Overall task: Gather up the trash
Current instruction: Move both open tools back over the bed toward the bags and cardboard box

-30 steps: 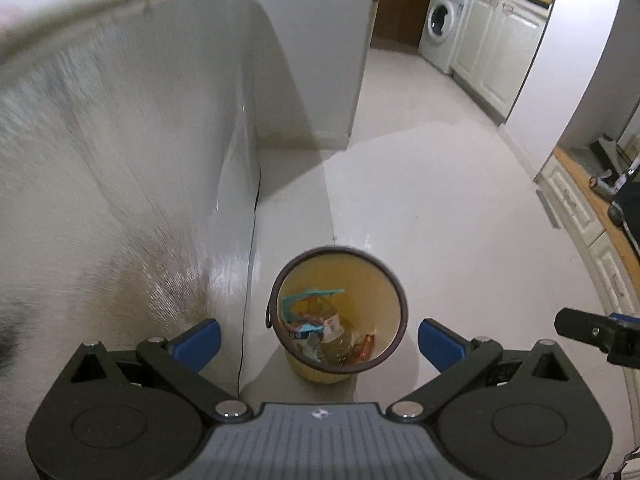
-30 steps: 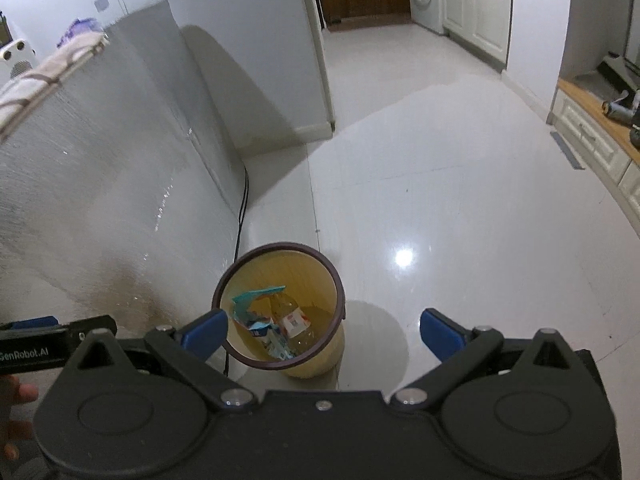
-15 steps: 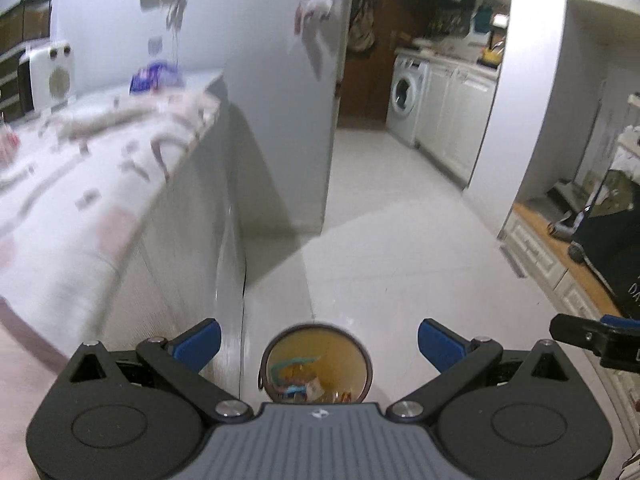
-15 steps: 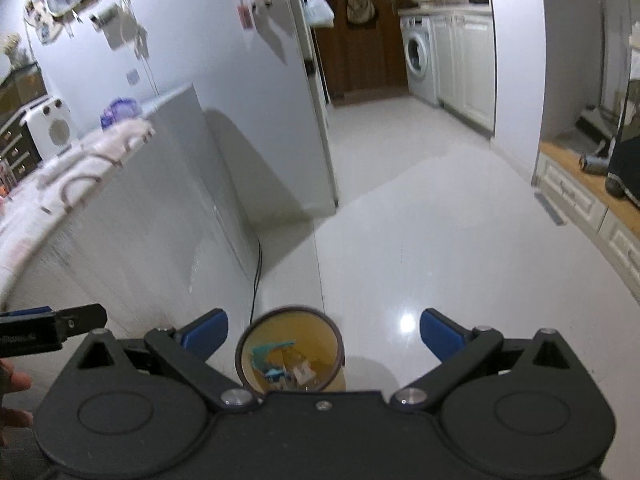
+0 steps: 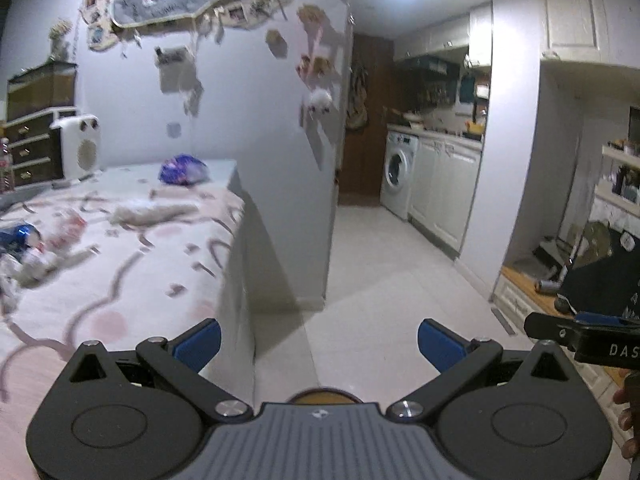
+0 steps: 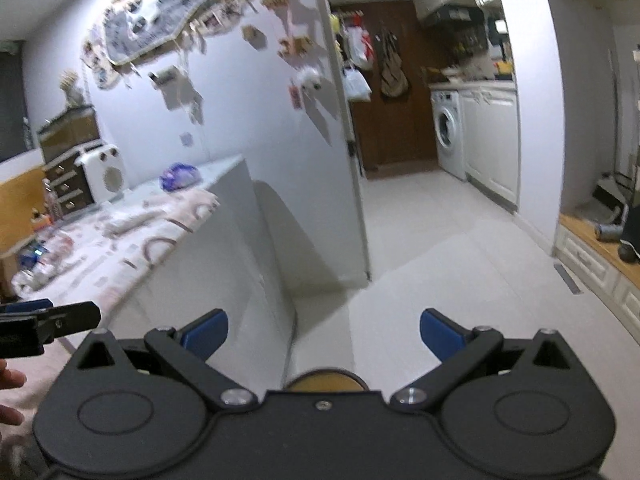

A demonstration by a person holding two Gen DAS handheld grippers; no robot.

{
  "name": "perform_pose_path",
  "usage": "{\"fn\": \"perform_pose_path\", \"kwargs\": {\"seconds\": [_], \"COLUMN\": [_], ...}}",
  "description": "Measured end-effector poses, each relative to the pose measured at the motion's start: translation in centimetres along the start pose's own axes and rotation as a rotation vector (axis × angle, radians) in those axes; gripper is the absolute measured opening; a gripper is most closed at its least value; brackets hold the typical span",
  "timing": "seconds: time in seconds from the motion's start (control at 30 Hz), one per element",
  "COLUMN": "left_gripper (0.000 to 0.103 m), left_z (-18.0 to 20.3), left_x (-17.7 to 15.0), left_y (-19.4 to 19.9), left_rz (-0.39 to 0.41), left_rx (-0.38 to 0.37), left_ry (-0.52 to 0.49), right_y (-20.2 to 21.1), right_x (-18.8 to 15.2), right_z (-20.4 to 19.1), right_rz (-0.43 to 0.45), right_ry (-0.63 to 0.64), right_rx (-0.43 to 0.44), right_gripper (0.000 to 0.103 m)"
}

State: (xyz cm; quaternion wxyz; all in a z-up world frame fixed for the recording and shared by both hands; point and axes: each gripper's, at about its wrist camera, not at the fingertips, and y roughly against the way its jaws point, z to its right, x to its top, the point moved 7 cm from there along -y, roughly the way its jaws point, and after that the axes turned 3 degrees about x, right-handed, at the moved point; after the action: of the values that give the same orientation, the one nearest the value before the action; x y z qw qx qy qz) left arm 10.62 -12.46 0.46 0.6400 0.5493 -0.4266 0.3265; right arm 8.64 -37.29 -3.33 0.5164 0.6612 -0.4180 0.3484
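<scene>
Jaws of the left gripper (image 5: 319, 340): blue-padded, spread wide apart, nothing between them. Jaws of the right gripper (image 6: 324, 334): blue-padded, likewise wide apart and empty. Both tools level, side by side, facing down the room.

Round yellow waste bin with dark rim (image 5: 325, 395): on the floor directly under both grippers, only a sliver of its rim showing above each tool body; contents hidden. It stands just beside the end face of the bench.

White bench with pink-patterned cloth (image 5: 132, 256): to the left of both tools. On it, blurred: crumpled white wrappers (image 5: 150, 211) mid-cloth, a crumpled blue-and-red packet cluster (image 5: 24, 240) at the near left, a purple-blue foil bag (image 5: 182, 171) at the far end, well apart from the jaws.

White heater with round grille (image 5: 78, 148): behind the bench, against the wall.

Pale tiled floor (image 5: 384, 280): runs ahead to a white front-loading washing machine (image 5: 398, 174) beside white cabinets.
</scene>
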Motion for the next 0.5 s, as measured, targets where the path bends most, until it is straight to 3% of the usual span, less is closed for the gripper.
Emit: {"fn": "perform_pose_path", "kwargs": {"seconds": [0.2,0.5], "left_gripper": [0.103,0.103], "left_z": [-4.0,-13.5], "left_x": [1.6,2.7], "left_y": [2.3,3.4], "left_rz": [0.052,0.072], "left_rx": [0.061,0.197], "left_ry": [0.03,0.082], "right_y": [-0.2,-3.1], "right_x": [1.1,2.2], "right_z": [-3.5,-9.6], "right_rz": [0.035,0.025], "right_ry": [0.003,0.008], "right_rx": [0.068,0.143], "right_gripper": [0.103,0.103]}}
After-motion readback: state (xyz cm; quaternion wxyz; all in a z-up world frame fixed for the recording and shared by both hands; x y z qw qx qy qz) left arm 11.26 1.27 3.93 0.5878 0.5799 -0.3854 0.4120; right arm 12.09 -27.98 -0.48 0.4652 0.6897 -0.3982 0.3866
